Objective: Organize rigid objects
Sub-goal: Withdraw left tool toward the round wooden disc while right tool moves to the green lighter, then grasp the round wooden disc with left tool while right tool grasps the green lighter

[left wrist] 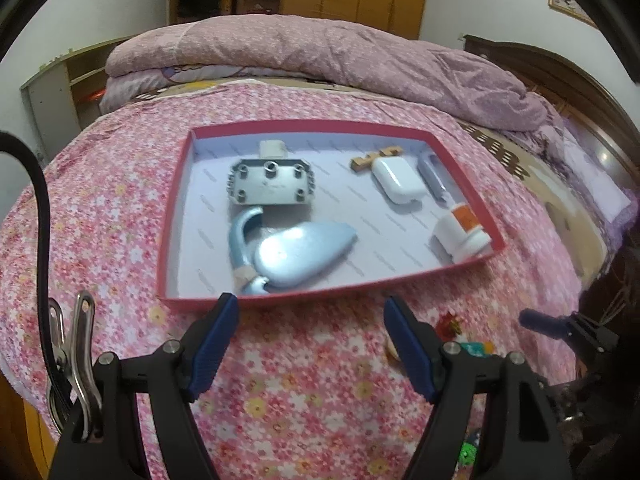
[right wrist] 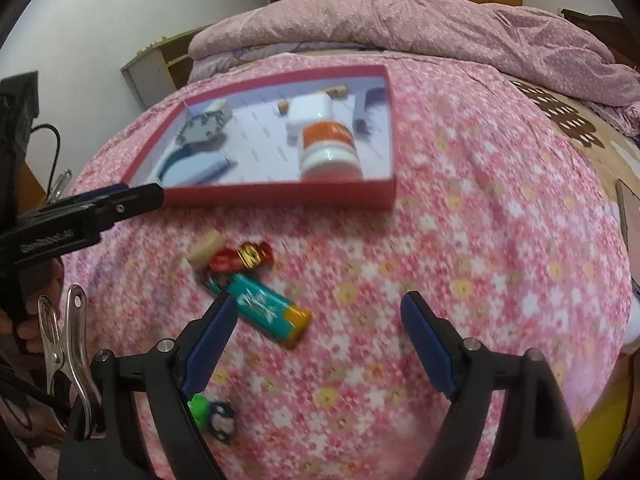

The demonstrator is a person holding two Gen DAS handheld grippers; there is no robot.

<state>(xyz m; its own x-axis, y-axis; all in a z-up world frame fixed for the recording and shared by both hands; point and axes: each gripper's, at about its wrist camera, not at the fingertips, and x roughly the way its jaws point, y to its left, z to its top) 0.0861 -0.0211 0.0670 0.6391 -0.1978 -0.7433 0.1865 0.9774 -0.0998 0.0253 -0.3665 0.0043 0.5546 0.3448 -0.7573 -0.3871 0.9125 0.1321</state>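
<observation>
1. Hard to make out: in the right wrist view the bedspread and the loose things on it are smeared by blur; a green and dark small toy at 7 o'clock is half hidden behind the right gripper's near finger, and what it is I cannot tell
2. Cut off: in the left wrist view the loose pieces at 4 o'clock show only as red, cream and teal scraps behind the left gripper's right-hand finger; the right gripper shows there only as a dark tip at 3 o'clock
3. Container: a shallow red tray with a pale floor lies on the pink flowered bedspread, just past the left gripper's fingertips
4. In the tray, left wrist view: a grey metal block with studs at 11 o'clock, a small pale block touching its far edge; a light-blue iron-shaped piece at 7 o'clock, its curved handle reaching up to the grey block
5. On the tray's right: a white case, a small wooden piece just behind it, a grey stick-like thing by the right wall, and a white jar with an orange label lying in the 4 o'clock corner
6. Outside the tray, right wrist view: a teal lighter, a red and gold piece and a cream block lie close together at centre
7. The left gripper has its jaws spread wide with nothing between them
8. The right gripper is likewise spread wide and empty, the lighter's near end lying by its left-hand fingertip
</observation>
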